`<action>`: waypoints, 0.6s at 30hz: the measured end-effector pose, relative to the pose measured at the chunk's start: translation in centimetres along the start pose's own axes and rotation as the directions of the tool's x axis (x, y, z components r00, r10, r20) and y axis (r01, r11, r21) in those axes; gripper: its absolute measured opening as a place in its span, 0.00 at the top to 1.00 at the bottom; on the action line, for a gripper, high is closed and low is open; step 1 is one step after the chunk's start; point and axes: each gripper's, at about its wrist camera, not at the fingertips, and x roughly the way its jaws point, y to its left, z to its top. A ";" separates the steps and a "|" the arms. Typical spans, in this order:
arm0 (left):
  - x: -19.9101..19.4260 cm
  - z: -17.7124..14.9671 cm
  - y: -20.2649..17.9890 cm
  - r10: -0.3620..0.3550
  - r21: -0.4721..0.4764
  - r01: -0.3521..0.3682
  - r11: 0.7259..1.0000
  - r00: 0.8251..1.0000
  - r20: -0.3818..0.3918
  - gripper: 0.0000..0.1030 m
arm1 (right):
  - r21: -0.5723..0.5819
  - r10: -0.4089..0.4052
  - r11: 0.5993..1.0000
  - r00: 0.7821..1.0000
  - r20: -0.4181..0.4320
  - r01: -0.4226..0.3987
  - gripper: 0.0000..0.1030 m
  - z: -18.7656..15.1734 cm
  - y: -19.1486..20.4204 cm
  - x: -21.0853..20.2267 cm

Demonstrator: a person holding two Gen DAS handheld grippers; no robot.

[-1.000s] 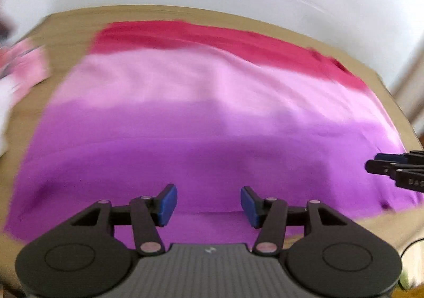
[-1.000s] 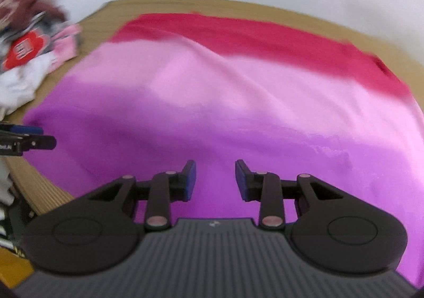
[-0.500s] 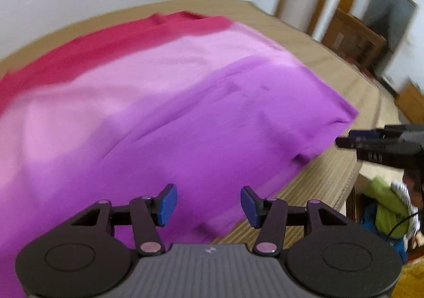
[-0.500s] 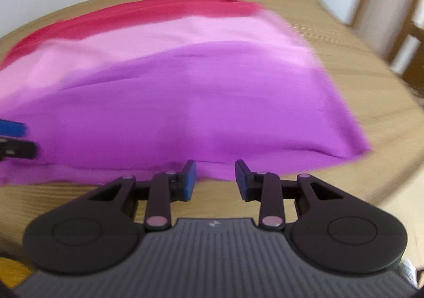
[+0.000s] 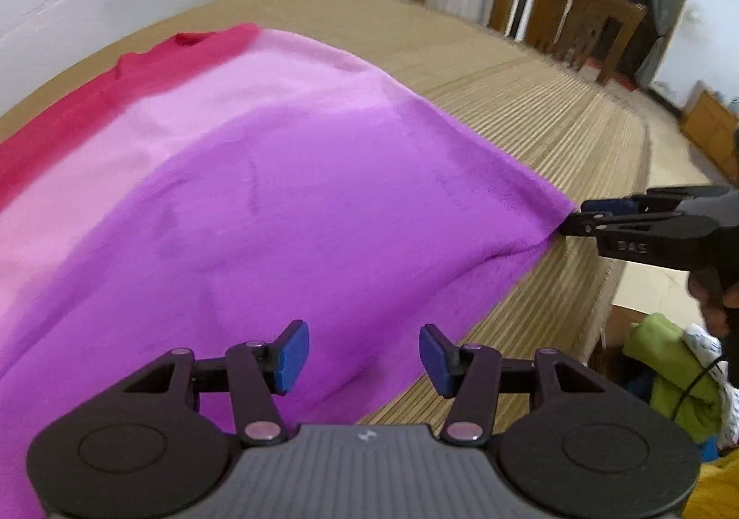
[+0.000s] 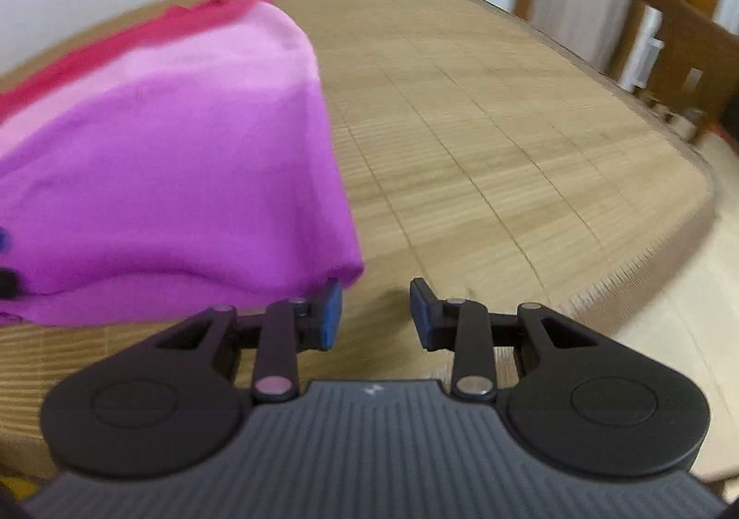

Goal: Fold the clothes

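Garment: a cloth [image 5: 258, 205] banded in red, light pink and purple lay spread flat on the surface [image 5: 545, 103], a pale woven mat, with its purple end nearest both cameras.
Placement reason: the flat spread left the right-hand edge and near corner exposed, which judged from the layout suited a fold across the cloth's width.
Left hand-held gripper [image 5: 362, 355]: jaws stood apart with nothing between the blue pads; it hovered above the purple band close to the near edge.
Right hand-held gripper [image 6: 375, 311]: jaws stood apart and empty; the left pad sat just beside the purple corner [image 6: 351, 274], with bare mat between the pads.
Cross view: in the left wrist view the right hand-held gripper [image 5: 577, 219] pointed its tips at that same corner; whether they touched the cloth could not be told.
Hold reason: both tools were angled downward at the same side of the cloth, likely to take two points along one edge.
Change, position: one second earlier both cameras faced the middle of the cloth; both had since travelled to its right-hand end.
Change, jaws: the opening of each tool matched the earlier frames.
Change, background: wooden furniture [image 5: 582, 20] and a heap of green cloth [image 5: 669, 376] off the mat's edge had come into view.
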 end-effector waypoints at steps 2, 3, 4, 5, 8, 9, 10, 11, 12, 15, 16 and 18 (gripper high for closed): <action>1.1 0.5 -1.2 0.026 0.002 -0.026 1.000 1.000 -0.016 0.46 | -0.030 0.038 0.999 0.999 0.002 -0.038 0.66 0.6 -0.7 0.4; 1.4 0.8 -1.7 0.034 0.009 -0.034 0.999 0.999 -0.021 0.46 | -0.046 0.055 0.997 0.998 0.003 -0.055 0.66 0.9 -1.0 0.6; 1.7 1.0 -2.2 0.042 0.017 -0.041 0.999 0.999 -0.026 0.46 | -0.050 0.073 0.996 0.997 0.003 -0.073 0.66 1.0 -1.3 0.8; 1.9 1.0 -2.5 0.047 0.029 -0.047 0.999 0.998 -0.028 0.46 | -0.051 0.092 0.994 0.996 0.003 -0.092 0.66 1.2 -1.6 1.0; 2.6 1.7 -3.6 0.063 0.075 -0.062 0.995 0.998 -0.014 0.46 | -0.006 0.152 0.988 0.988 0.025 -0.152 0.66 1.8 -2.2 1.3; 2.9 2.0 -3.9 0.070 0.093 -0.069 0.993 0.998 -0.005 0.46 | 0.015 0.169 0.985 0.985 0.031 -0.170 0.66 2.0 -2.4 1.2; 3.3 2.2 -4.0 0.079 0.111 -0.078 0.991 0.997 -0.002 0.48 | 0.035 0.184 0.982 0.982 0.038 -0.185 0.66 2.2 -2.5 1.2; 3.7 2.4 -4.2 0.087 0.128 -0.086 0.988 0.996 0.000 0.54 | 0.056 0.182 0.981 0.982 0.042 -0.184 0.66 2.3 -2.6 1.0; 4.1 2.6 -4.2 0.092 0.139 -0.091 0.986 0.996 0.002 0.61 | 0.078 0.177 0.981 0.983 0.041 -0.180 0.66 2.4 -2.7 0.9; 4.3 3.1 -3.6 0.052 0.102 -0.052 0.993 0.999 0.002 0.88 | 0.095 0.201 0.974 0.979 0.036 -0.204 0.66 2.6 -3.0 0.8; 4.1 3.2 -3.2 0.023 0.074 -0.023 0.997 1.000 0.006 0.92 | 0.090 0.194 0.976 0.980 0.036 -0.196 0.66 2.6 -3.0 0.7; 3.8 3.4 -2.6 -0.007 0.036 0.007 0.999 1.000 0.012 0.94 | 0.094 0.181 0.978 0.982 0.046 -0.184 0.66 2.4 -3.0 0.4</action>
